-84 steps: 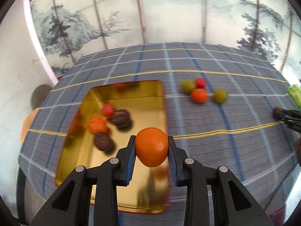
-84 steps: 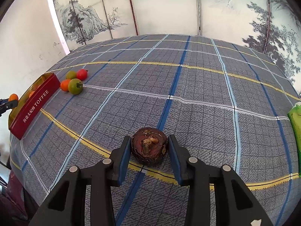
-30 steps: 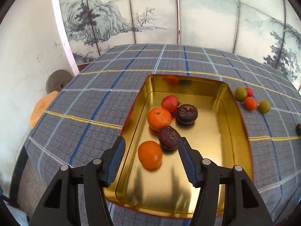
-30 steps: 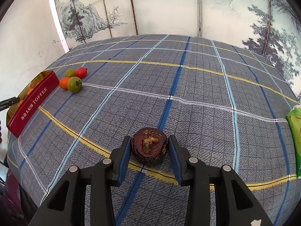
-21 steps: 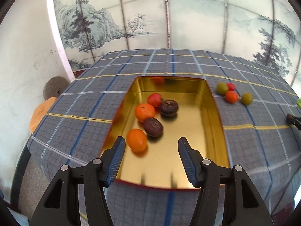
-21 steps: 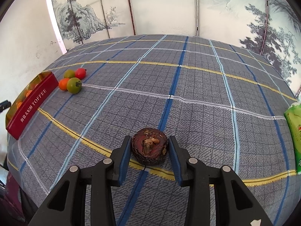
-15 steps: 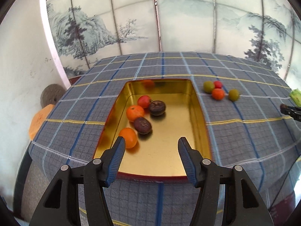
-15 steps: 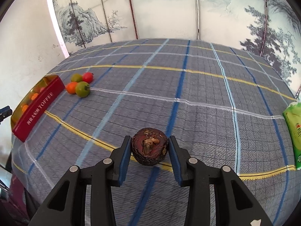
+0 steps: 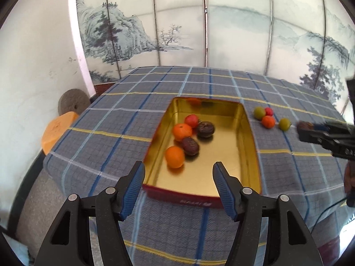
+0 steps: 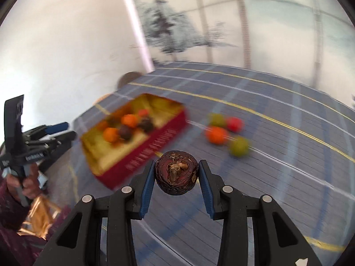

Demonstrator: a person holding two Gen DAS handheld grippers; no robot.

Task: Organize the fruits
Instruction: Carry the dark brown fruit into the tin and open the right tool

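A gold tin tray (image 9: 244, 137) with red sides holds several fruits: oranges (image 9: 175, 157), a red one and dark brown ones (image 9: 205, 129). My left gripper (image 9: 178, 181) is open and empty, held back above the tray's near edge. My right gripper (image 10: 176, 178) is shut on a dark brown fruit (image 10: 176, 173) and holds it above the cloth to the right of the tray (image 10: 155, 141). It shows at the right edge of the left wrist view (image 9: 310, 130). Several small fruits, green (image 9: 259, 112), red and orange (image 9: 268, 121), lie on the cloth right of the tray.
The table wears a blue plaid cloth (image 9: 111, 119). A painted folding screen (image 9: 177, 33) stands behind it. An orange stool (image 9: 55, 130) and a round grey stone (image 9: 71, 104) are off the table's left edge.
My left gripper let go of the orange in the tray and drew back. My right gripper lifted the brown fruit and swung left toward the tray.
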